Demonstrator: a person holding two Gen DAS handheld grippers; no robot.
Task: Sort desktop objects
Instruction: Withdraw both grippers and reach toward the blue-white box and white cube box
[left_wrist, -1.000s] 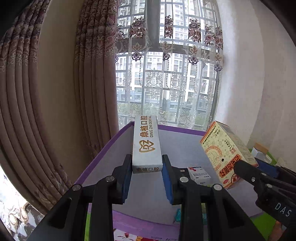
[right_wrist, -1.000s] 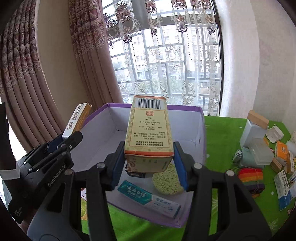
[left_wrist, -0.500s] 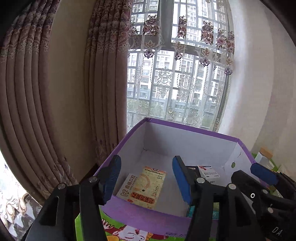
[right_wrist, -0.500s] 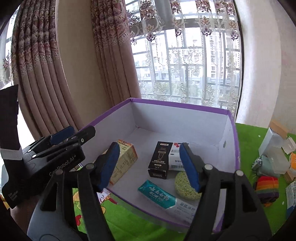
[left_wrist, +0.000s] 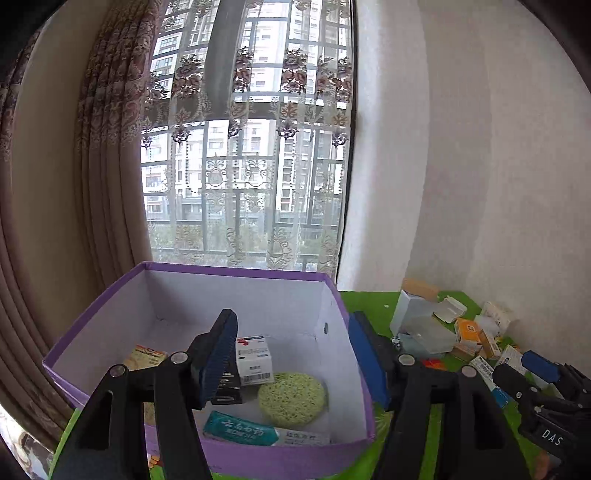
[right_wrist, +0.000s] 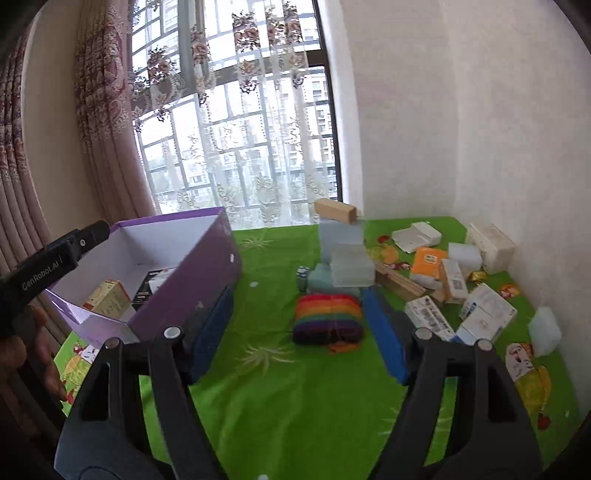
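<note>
Letting go is done on both sides: a second ago my left tongs were clamped on a long white carton and my right on a yellow carton; now both are empty and the yellow carton (right_wrist: 107, 297) is lying inside the purple box (left_wrist: 258, 458).

I am holding the left tongs (left_wrist: 293, 360) tilted down over the near rim of the box, with the right-hand blade outside its right wall. Their jaws are opening, about half spread, released, with nothing pressed between them. Behind them in the box are lying a green sponge (left_wrist: 291, 398), a teal toothpaste carton (left_wrist: 240, 432), a white medicine carton (left_wrist: 253, 356) and a black carton (left_wrist: 227, 387).

I am swinging the right tongs (right_wrist: 297, 321) away from the box, now at their nine o'clock, and pointing them down at the green cloth (right_wrist: 295, 398). Their jaws are opening too, wide, gripping nothing. A rainbow bundle (right_wrist: 327, 317) is sitting at twelve o'clock, just beyond the tips, untouched. Unsorted cartons (right_wrist: 480, 310) are piled at two o'clock.
</note>
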